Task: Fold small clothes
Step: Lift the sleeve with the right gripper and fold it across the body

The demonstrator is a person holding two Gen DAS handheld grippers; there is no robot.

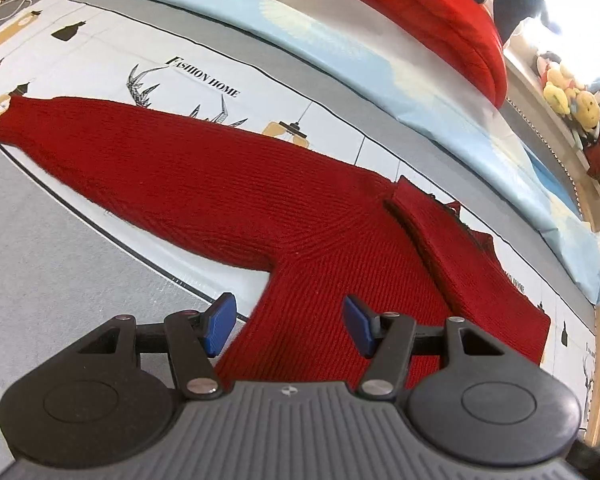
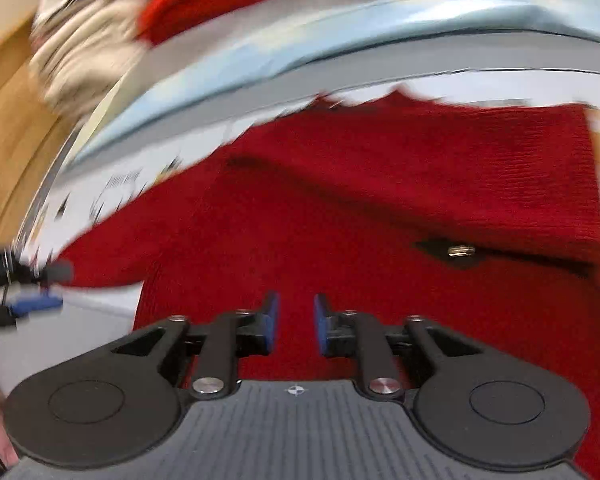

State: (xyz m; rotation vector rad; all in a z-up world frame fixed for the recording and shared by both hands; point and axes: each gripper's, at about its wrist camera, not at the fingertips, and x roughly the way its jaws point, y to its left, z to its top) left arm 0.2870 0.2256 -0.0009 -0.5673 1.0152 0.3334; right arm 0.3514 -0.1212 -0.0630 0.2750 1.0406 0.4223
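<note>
Sweater (image 1: 300, 216) lies flat on the printed sheet (image 1: 100, 64); one sleeve (image 1: 112, 148) stretches toward 10 o'clock. I judge this sleeve fold comes next. Left tool (image 1: 288, 324) is open and empty, right tool (image 2: 296, 320) slightly open, empty.

Knitted wool, printed cloth and matt plastic

The red sweater (image 1: 308, 208) was a ribbed knit, matt and slightly fuzzy, lying on a smooth printed sheet (image 1: 100, 64) with a faint sheen. Toward the sheet's far edge lay a pale blue quilt (image 1: 340, 48) of smooth cloth and a bright red padded garment (image 1: 440, 12). The left gripper (image 1: 290, 322) and right gripper (image 2: 296, 322) were of matt black plastic, with ridged blue pads (image 1: 220, 320), shiny metal pins and a grooved grey plastic body.
</note>
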